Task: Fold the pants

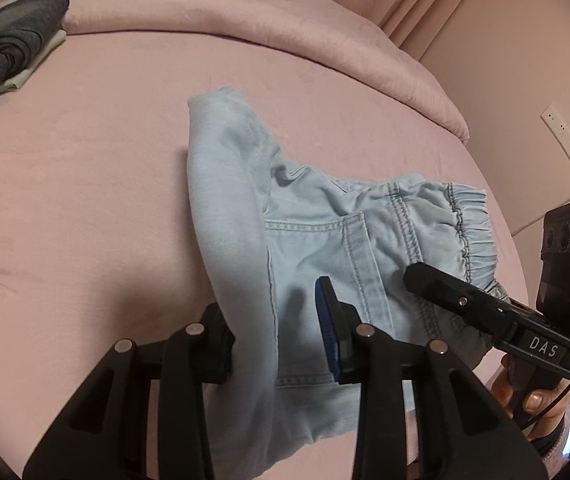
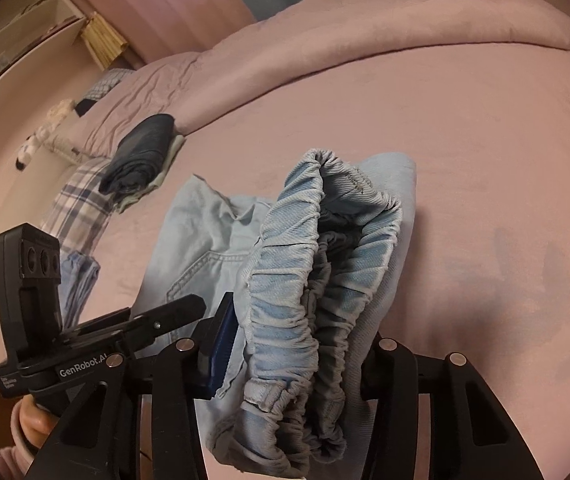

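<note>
we hold two grippers. the left gripper [image 1: 281, 328] is clamped on a folded leg of the one pair of light blue pants [image 1: 325, 232]; the right gripper [image 2: 297, 340], lettered "das" on its side, is clamped on their elastic waistband. the left one reads "genrobot.ai". the pants lie mid-bed on the pink sheet [image 1: 85, 160], one dark folded stack [image 2: 141, 156] beyond them.
</note>
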Motion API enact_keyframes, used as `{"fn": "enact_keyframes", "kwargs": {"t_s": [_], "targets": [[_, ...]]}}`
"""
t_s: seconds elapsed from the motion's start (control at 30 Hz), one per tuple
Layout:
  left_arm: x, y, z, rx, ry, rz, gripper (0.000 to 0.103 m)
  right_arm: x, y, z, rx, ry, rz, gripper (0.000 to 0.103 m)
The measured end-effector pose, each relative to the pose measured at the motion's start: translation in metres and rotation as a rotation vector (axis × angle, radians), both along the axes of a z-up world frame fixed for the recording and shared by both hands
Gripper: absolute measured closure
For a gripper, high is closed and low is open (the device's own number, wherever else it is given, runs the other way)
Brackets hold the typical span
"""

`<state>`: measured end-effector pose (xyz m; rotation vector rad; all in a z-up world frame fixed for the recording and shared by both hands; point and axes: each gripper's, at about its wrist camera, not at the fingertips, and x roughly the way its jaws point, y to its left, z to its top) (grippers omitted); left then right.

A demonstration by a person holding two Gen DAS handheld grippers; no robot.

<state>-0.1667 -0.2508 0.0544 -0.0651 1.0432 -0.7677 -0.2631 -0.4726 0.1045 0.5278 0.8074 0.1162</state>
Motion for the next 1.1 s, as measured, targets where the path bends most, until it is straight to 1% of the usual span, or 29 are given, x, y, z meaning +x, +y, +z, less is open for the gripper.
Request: {"fn": "enact_keyframes", "kwargs": {"t_s": [0.23,0.53,1.1], "targets": [[-0.001,0.016,0.009,-0.005,-0.029,0.028,0.07,0.007,0.015,0.012,-0.014,-0.03,0.038,0.052],[0.003,0.028,0.016,-0.01,-0.046,0.052,0.07,0.017,0.027,0.018,-0.026,-0.044,0.067,0.052],[0.024,0.031,0.031,0.0,-0.091,0.055,0.07,0.031,0.028,0.028,-0.035,-0.078,0.077,0.052]]}}
